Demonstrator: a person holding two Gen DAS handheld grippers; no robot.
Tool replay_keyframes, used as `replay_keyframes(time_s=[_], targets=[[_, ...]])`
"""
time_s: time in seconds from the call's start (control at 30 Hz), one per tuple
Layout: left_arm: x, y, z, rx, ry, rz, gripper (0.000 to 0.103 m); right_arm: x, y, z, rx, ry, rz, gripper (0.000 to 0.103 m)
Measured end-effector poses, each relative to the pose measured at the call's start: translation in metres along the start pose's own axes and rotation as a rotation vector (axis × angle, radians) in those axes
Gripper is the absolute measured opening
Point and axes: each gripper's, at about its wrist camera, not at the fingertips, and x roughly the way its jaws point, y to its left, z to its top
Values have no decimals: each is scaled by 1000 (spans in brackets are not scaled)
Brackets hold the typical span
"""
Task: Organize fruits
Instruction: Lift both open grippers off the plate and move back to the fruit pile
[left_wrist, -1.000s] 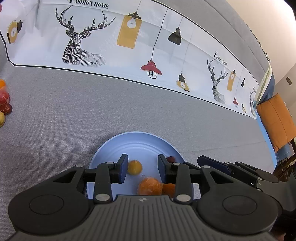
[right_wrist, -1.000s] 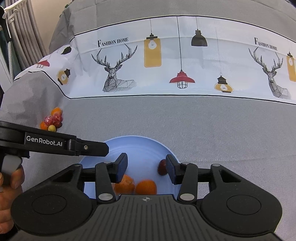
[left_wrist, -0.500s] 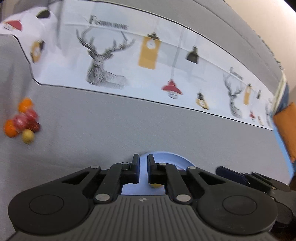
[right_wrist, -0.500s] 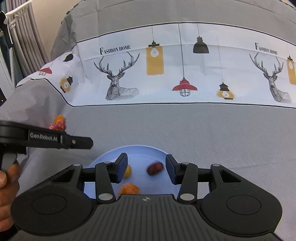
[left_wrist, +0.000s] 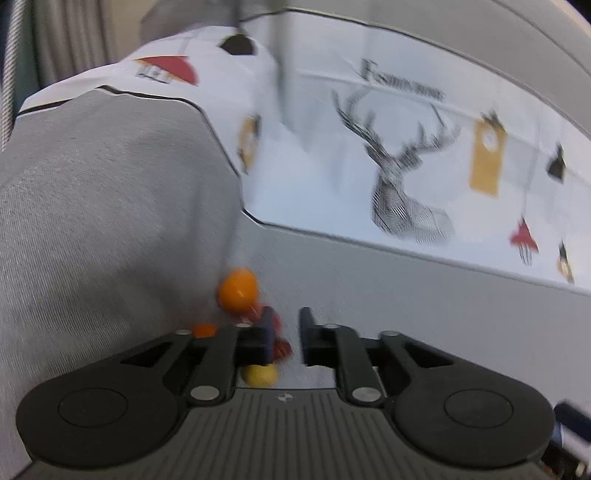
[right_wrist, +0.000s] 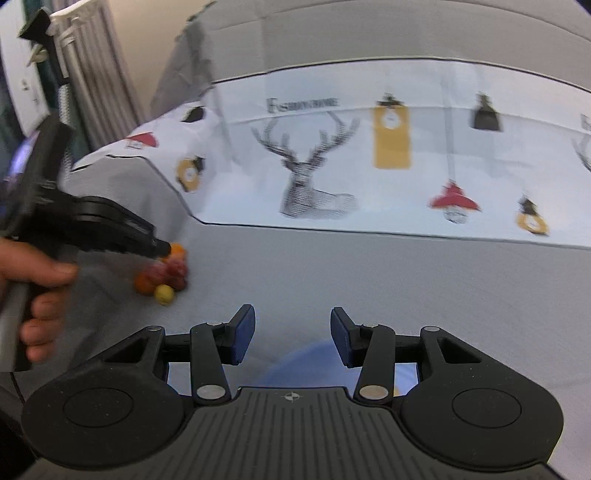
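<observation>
Fruits (right_wrist: 162, 275): small, orange, red, yellow

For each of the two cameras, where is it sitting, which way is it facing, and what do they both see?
Left wrist: on the left gripper, angled down at the fruit pile on the grey cloth; its jaws are opening, nothing gripped.
Right wrist: on the right gripper, open, facing the deer-print cloth, blue plate below; a hand shows.
Shared: fruit pile, deer print.
</observation>
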Motion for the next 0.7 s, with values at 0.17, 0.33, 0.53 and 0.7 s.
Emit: replay_keyframes(time_s=[0.17, 0.33, 0.53, 0.7], targets=[[21, 13, 13, 4, 5, 49, 52, 22, 28, 15, -49, -10, 62, 48], [44, 11, 12, 43, 49, 20, 53, 46, 45, 27, -64, 11, 131, 48], [66, 3, 8, 133, 84, 47, 58, 69, 50, 32, -85, 47, 161, 48], [67, 4, 4, 190, 104, 63, 55, 82, 50, 33, -86, 90, 184, 48]])
